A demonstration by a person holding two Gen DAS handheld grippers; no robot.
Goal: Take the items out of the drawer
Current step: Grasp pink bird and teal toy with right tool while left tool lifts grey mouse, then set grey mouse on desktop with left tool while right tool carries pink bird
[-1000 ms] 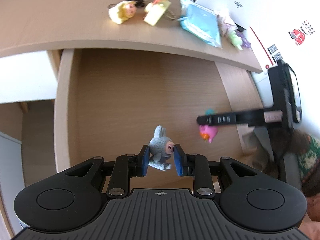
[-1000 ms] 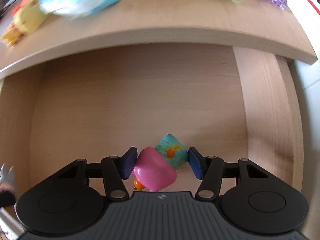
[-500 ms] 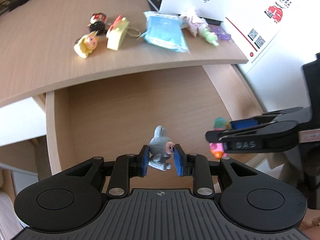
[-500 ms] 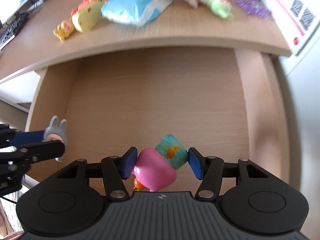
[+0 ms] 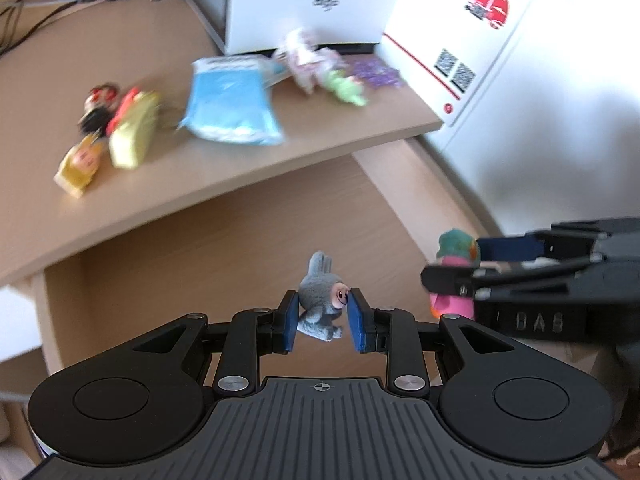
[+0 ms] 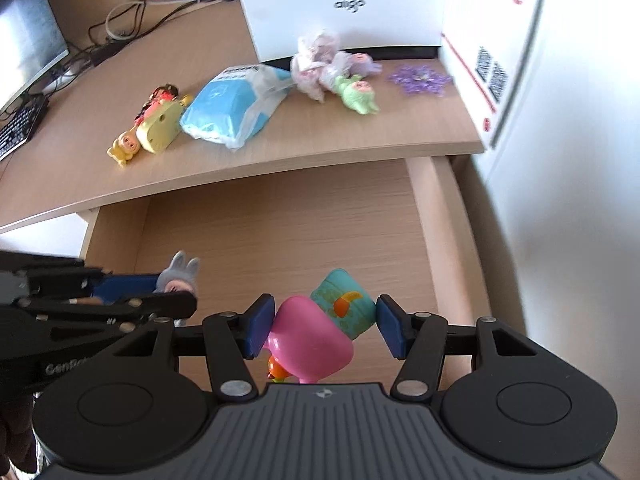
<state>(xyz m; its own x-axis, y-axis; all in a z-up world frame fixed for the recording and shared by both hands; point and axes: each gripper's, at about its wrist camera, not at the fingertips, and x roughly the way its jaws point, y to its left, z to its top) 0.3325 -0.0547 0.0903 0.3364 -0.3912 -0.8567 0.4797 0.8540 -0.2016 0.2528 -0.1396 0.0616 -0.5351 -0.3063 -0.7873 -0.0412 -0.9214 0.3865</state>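
Grey bunny (image 5: 320, 300) and pink-teal toy (image 6: 324, 332) in jaws above bare drawer (image 6: 280, 220).

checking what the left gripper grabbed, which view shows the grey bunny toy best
The left wrist view: the grey bunny toy sits centred and sharp between the left gripper pads, face and ears visible. The right wrist view shows only its ears and head top behind the gripper's finger.

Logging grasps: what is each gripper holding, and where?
Left gripper pinches the grey bunny toy by its head; right gripper clamps the pink-and-teal toy across its sides.
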